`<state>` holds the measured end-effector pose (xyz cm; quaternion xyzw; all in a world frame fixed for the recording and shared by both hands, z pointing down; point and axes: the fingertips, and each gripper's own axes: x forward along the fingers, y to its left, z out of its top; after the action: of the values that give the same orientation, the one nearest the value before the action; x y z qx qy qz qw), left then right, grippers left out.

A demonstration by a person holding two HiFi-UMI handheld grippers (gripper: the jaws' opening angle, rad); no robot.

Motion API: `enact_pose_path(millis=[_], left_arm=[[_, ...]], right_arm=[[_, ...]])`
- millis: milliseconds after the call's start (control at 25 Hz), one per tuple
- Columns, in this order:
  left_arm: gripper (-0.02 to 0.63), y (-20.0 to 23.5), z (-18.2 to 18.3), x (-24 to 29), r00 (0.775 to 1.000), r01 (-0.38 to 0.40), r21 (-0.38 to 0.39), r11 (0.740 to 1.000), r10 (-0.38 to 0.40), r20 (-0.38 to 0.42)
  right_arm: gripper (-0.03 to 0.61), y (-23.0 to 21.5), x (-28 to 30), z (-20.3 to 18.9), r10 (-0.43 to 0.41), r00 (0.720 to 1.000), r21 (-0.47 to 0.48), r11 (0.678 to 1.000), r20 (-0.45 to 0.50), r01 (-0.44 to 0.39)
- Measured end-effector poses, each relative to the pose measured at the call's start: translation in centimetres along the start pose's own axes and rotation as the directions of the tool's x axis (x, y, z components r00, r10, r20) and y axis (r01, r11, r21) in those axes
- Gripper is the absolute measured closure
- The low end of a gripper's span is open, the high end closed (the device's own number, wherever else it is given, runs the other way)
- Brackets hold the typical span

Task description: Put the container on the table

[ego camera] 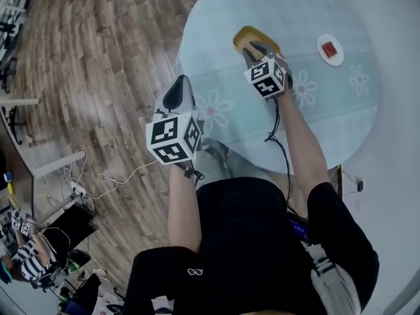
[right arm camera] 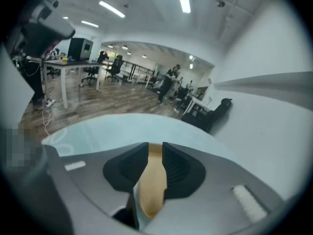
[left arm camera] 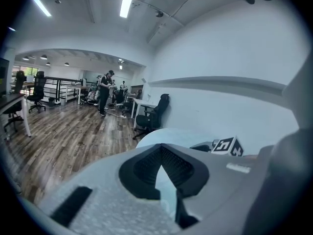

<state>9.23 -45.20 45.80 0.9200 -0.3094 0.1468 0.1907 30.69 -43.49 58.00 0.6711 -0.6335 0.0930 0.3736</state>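
The container (ego camera: pixel 252 39) is a shallow yellow dish over the round table (ego camera: pixel 328 123), which has a pale blue flowered cloth. My right gripper (ego camera: pixel 256 49) is shut on its near rim. In the right gripper view the yellow rim (right arm camera: pixel 152 190) shows edge-on, clamped in the right gripper (right arm camera: pixel 155 148). I cannot tell whether the dish touches the cloth. My left gripper (ego camera: pixel 177 92) hangs over the wooden floor just left of the table's edge. In its own view the left gripper (left arm camera: pixel 160 148) is shut on nothing.
A small red object on a white round disc (ego camera: pixel 330 49) lies to the right of the dish. White cables (ego camera: pixel 108 179) trail across the wooden floor at left. Desks, office chairs (left arm camera: pixel 149 116) and standing people (left arm camera: pixel 105 93) are far off.
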Motion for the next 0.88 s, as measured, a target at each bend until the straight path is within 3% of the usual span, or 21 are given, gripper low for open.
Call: enact_pose_path(millis=[120, 280, 400, 480, 560, 640, 880], left_arm=[[0.617, -2.0, 0.6, 0.7, 0.999, 0.037, 0.02, 0.999, -0.038, 0.035], [0.615, -6.1, 1.9, 1.0, 0.989, 0.1, 0.054, 0.994, -0.105, 0.103], [0.617, -9.3, 3.5, 0.0, 0.974, 0.125, 0.075, 0.989, -0.137, 0.178], [0.615, -11.7, 4.5, -0.9, 0.961, 0.134, 0.097, 0.986, -0.154, 0.229], [0.617, -13.9, 5.0, -1.6, 0.95, 0.149, 0.119, 0.982, -0.175, 0.257], [0.615, -15.2, 5.4, -2.2, 0.944, 0.155, 0.139, 0.978, -0.188, 0.271], [0.616, -17.1, 6.6, -4.0, 0.935, 0.139, 0.181, 0.974, -0.189, 0.3]], right_arm=[[0.509, -4.0, -4.9, 5.4, -0.12, 0.97, 0.16, 0.983, 0.209, 0.087], [0.568, -9.9, -16.0, 10.2, -0.334, 0.85, 0.382, 0.908, 0.407, 0.174], [0.568, -11.8, -24.7, 9.8, -0.425, 0.753, 0.527, 0.841, 0.502, 0.123], [0.568, -12.4, -28.7, 7.9, -0.457, 0.714, 0.603, 0.796, 0.53, 0.061], [0.568, -12.7, -30.9, 5.6, -0.465, 0.715, 0.637, 0.77, 0.521, 0.036], [0.568, -12.4, -32.1, 4.2, -0.453, 0.727, 0.646, 0.763, 0.516, 0.018], [0.569, -11.1, -33.3, 4.0, -0.407, 0.745, 0.612, 0.791, 0.528, -0.001]])
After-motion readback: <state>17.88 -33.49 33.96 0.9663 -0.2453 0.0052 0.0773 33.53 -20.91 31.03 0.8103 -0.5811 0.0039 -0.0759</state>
